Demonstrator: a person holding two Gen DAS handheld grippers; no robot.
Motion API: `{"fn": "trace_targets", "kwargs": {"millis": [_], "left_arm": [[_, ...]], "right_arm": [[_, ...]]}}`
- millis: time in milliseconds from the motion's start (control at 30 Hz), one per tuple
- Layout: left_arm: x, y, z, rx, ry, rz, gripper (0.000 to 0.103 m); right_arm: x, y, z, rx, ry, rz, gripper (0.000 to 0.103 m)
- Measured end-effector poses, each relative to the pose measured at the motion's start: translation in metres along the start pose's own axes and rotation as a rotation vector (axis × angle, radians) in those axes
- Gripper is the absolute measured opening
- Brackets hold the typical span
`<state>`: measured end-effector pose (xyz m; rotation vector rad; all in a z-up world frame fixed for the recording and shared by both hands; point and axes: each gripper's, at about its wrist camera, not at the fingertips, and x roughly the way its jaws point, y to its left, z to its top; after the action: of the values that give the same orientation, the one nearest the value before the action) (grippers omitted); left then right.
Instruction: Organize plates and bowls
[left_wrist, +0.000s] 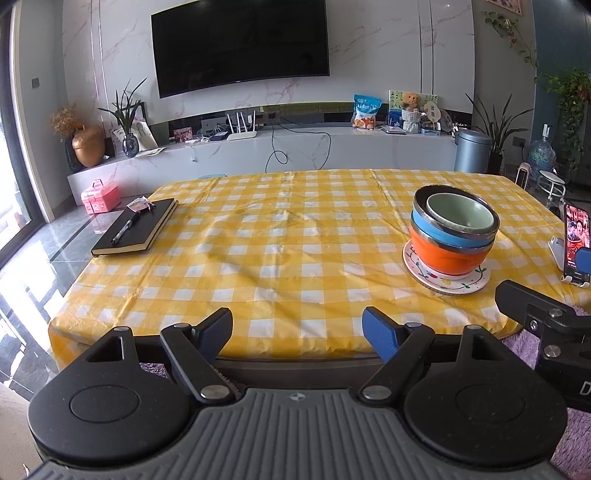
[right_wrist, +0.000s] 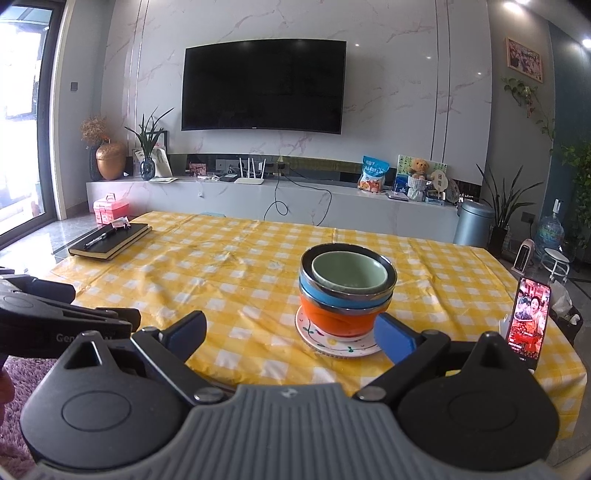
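Yellow-and-white checked cloth covers the table (left_wrist: 280, 236) before us, with a dark television (right_wrist: 264, 86) on the marble wall at the far side. We see our left gripper (left_wrist: 297, 328) at the near edge of the table, its jaws spread wide with nothing between them and touching nothing. Our right gripper (right_wrist: 291, 334) also stands wide open and empty; its blue right finger (right_wrist: 395, 338) appears just in front of the plate's near rim (whether it touches, we cannot tell). The plate (right_wrist: 347, 347), white with a small floral pattern, lies on the right half of the table. On it sits a stack of three nested bowls: an orange bowl (right_wrist: 332, 319) at the bottom, a blue bowl (right_wrist: 321, 293) in it, and a green bowl (right_wrist: 349, 275) on top. Far left lies a black notebook (left_wrist: 136, 229) with a pen (left_wrist: 125, 227) on it. A phone (right_wrist: 528, 321) stands lit at the right edge.
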<state>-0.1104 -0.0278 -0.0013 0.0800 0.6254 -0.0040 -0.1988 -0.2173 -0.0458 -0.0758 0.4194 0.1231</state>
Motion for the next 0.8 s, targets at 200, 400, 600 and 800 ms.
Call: {"fn": "trace_targets", "kwargs": {"millis": [200,400,600,800], "left_arm": [[-0.0007,0.001,-0.0006,0.001,-0.007,0.001,0.094],[-0.0017,0.0012,0.0005,0.001,-0.01,0.002,0.094],[-0.0017,0.0014,0.001,0.001,-0.012,0.002,0.094],[-0.0015,0.0014,0.0007,0.001,-0.012,0.003,0.094]], "right_arm": [[-0.0019,0.0008,0.0002,-0.006,-0.005,-0.001,0.096],[-0.0026,0.0003,-0.0001,0.0,-0.004,-0.002,0.096],[-0.0023,-0.0003,-0.0002,0.002,-0.002,-0.004,0.096],[-0.001,-0.0006,-0.0007,0.003,0.002,-0.007,0.096]]}}
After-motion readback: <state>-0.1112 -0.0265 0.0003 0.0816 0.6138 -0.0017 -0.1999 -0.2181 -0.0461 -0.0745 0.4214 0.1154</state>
